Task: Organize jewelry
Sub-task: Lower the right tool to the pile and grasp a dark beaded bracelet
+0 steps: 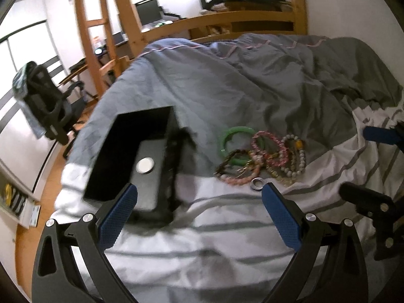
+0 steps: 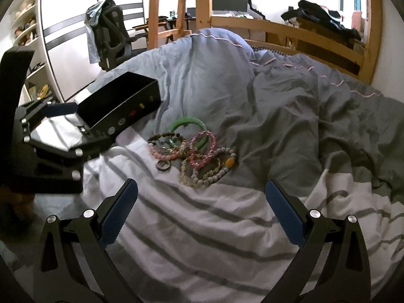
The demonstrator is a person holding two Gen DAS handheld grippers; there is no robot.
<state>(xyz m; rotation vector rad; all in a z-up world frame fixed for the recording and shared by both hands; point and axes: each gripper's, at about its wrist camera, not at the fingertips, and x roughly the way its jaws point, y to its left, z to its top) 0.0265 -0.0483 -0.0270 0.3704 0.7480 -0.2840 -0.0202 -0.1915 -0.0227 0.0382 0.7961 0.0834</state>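
A heap of bracelets [image 1: 267,159] lies on the bed: a green bangle [image 1: 236,132], pink beaded ones, grey beaded ones and a silver ring [image 1: 257,184]. The heap also shows in the right wrist view [image 2: 194,156]. An open black jewelry box [image 1: 137,156] stands left of the heap, also seen in the right wrist view [image 2: 121,103]. My left gripper [image 1: 199,197] is open and empty, just short of the box and ring. My right gripper [image 2: 202,192] is open and empty, just short of the heap.
The bed is covered by a grey duvet [image 1: 227,80] and a white striped sheet [image 1: 202,240]. A wooden bed frame and ladder [image 1: 101,25] stand behind. An office chair [image 1: 48,106] stands left of the bed. The left gripper's body [image 2: 50,146] shows at the left of the right wrist view.
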